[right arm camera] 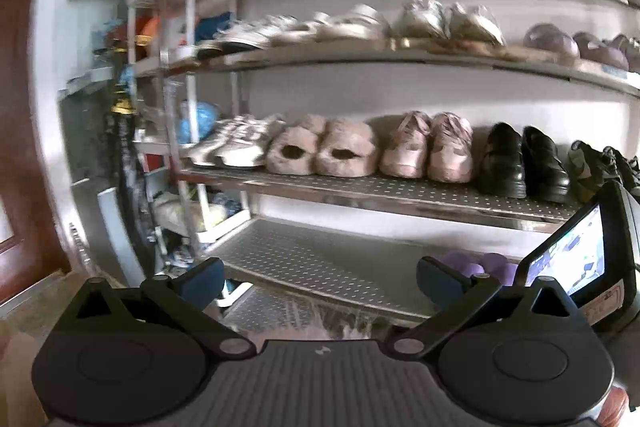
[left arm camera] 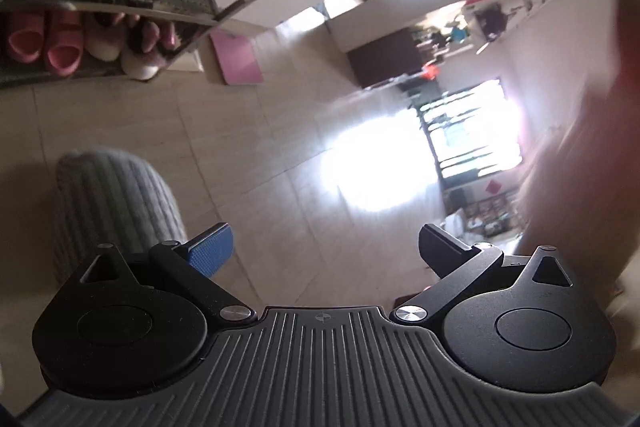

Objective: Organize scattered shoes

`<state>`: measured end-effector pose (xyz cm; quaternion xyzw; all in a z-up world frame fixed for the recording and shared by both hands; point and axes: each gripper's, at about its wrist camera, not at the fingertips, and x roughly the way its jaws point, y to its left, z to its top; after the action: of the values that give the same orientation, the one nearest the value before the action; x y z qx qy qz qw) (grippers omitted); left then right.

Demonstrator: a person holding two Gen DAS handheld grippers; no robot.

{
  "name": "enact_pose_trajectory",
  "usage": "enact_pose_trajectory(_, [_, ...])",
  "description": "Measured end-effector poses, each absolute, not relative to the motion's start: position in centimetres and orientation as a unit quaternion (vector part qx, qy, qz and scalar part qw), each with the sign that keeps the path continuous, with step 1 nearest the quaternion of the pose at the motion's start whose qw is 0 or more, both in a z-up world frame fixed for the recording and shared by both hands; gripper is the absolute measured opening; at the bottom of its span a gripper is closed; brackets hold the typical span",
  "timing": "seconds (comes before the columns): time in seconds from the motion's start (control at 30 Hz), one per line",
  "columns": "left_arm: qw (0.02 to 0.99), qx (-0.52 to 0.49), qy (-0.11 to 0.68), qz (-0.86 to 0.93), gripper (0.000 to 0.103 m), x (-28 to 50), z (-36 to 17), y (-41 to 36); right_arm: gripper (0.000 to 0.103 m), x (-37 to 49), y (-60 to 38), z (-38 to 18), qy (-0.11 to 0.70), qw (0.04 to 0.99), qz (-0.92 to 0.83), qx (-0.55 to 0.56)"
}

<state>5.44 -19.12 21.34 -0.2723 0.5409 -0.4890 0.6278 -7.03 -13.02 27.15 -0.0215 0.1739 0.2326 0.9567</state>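
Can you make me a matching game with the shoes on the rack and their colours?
Shoes, all seen from the right wrist camera:
1. fluffy slippers on the middle shelf
2. leather loafers on the middle shelf
3. slides on the lower shelf
4. lace-up sneakers between the slippers and the loafers

Colours:
A. black
B. purple
C. pink with laces
D. beige-pink and fuzzy

Pairs: 1-D, 2-A, 3-B, 4-C.
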Motion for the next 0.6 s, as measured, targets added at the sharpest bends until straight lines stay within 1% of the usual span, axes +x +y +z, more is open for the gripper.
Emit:
enact_pose_trajectory(0.17, [0.639, -0.303, 0.509, -0.491, 0.101, 0.8, 22.9, -16.5, 0.102, -11.4, -11.3, 27.8, 0.173, 0.952, 0.25, -0.037])
enact_pose_trajectory(0.27, [0.658, -0.302, 0.483, -0.493, 0.101, -1.1, 24.2, -15.7, 0.102, -15.1, -9.8, 28.2, 0.15, 0.953, 0.253, -0.07])
enact_pose_trajectory(0.4, [0.687, -0.296, 0.458, -0.481, 0.101, -2.7, 25.7, -15.2, 0.102, -17.4, -9.4, 28.5, 0.124, 0.956, 0.249, -0.09])
enact_pose_trajectory(0.6, [0.702, -0.283, 0.458, -0.466, 0.101, -3.8, 26.0, -15.3, 0.102, -18.9, -10.0, 28.7, 0.106, 0.958, 0.253, -0.088])
